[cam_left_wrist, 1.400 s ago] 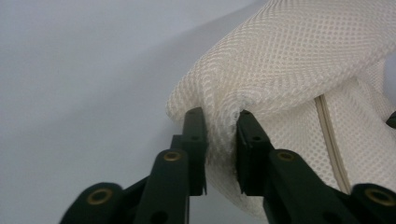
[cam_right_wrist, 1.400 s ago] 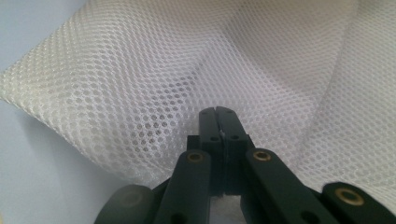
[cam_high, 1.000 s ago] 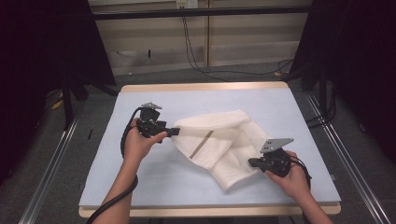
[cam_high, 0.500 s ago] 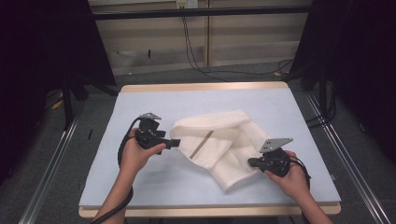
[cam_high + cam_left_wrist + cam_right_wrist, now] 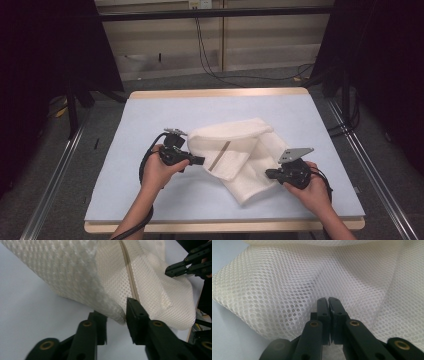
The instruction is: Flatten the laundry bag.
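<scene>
Here, from above, a white mesh bag (image 5: 239,152) lies folded mid-table. My left gripper (image 5: 196,160) meets its left edge; my right gripper (image 5: 270,174) holds its near-right corner. Left gripper view: jaws spread around the zip (image 5: 130,277) edge, probably to grasp. Right gripper view: jaws pressed together, pinching mesh, likely anchoring it.

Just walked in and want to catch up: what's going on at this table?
A person is working a white mesh bag on a blue mat with two handheld grippers. The right gripper has its jaws shut on the mesh at the bag's near right edge. The left gripper sits at the bag's left edge near the zipper, jaws open around a fold, not yet closed on it. The bag lies crumpled and partly folded over itself.
</scene>
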